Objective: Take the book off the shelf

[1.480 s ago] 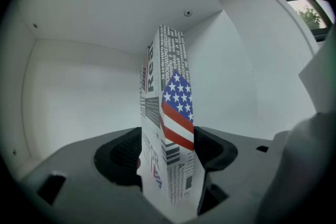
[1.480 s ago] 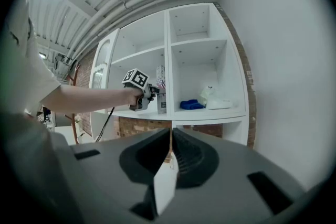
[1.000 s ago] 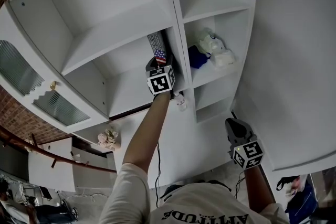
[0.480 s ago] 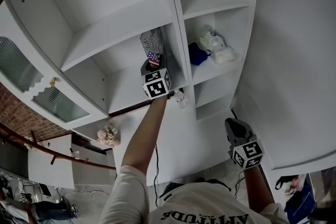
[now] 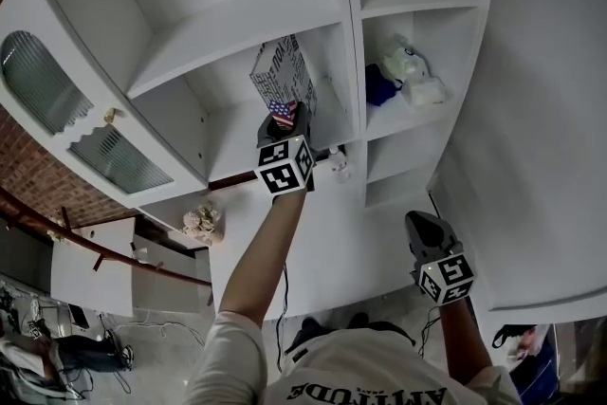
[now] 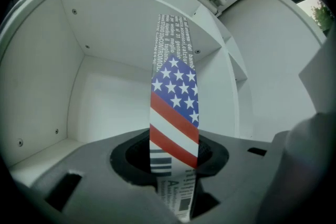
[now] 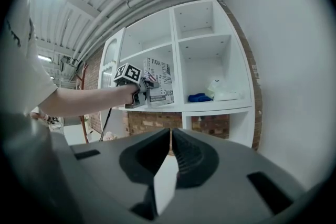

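Observation:
The book (image 5: 283, 71) has a white printed cover and a stars-and-stripes spine (image 6: 174, 107). It is held upright in front of the middle shelf compartment (image 5: 228, 147). My left gripper (image 5: 285, 119) is shut on its lower spine, and its jaws have just closed onto it. In the left gripper view the spine rises between the jaws of the left gripper (image 6: 173, 165). The right gripper view shows the book (image 7: 159, 81) and the left gripper (image 7: 137, 86) by the shelf front. My right gripper (image 5: 425, 228) hangs low at the right near the wall. In its own view the right gripper (image 7: 171, 136) has its jaws together with nothing between them.
The white shelf unit (image 5: 351, 24) has a divider right of the book. In the neighbouring compartment lie a blue cloth (image 5: 379, 85) and a white bag (image 5: 414, 76). A glass-fronted cabinet door (image 5: 43, 90) stands at the left. Below the shelf are a small bottle (image 5: 339, 166) and a flower bunch (image 5: 201, 223).
The left gripper has drawn back from the compartment with the book. The book has left the divider, and more of its cover shows. The right gripper has barely moved.

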Action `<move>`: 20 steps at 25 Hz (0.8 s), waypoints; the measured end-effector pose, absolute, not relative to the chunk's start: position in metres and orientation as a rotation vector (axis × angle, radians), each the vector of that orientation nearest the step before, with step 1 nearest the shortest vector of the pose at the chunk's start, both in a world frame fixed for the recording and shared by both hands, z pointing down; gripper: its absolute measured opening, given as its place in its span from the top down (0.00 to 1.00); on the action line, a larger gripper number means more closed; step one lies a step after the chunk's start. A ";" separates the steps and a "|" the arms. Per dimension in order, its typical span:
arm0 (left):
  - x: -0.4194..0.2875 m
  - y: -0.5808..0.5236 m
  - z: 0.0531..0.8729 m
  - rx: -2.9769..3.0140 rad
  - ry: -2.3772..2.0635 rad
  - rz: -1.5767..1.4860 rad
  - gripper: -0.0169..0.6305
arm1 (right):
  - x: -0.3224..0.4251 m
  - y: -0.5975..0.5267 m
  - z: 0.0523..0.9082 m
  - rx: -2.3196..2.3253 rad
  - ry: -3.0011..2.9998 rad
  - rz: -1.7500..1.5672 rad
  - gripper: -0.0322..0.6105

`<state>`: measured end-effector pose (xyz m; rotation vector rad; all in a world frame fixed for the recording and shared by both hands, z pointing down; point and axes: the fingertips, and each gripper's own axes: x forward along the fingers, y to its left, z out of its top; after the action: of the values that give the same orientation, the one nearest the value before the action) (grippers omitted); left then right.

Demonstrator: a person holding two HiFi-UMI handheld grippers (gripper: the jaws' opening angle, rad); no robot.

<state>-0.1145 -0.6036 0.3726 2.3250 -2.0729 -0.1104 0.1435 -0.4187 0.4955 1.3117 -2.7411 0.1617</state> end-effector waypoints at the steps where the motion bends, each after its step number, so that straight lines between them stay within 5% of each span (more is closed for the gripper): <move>1: -0.117 -0.598 0.373 2.324 -2.074 -0.112 0.72 | 0.140 -0.418 0.496 1.301 -2.747 0.161 0.90; 20: -0.196 -0.442 0.363 2.321 -2.204 -0.163 0.72 | 0.037 -0.365 0.477 1.109 -2.845 0.074 0.90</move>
<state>-0.1960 -0.4425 0.3634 2.3206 -2.2038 -0.1632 0.0372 -0.3651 0.4771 1.1093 -2.8450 0.0740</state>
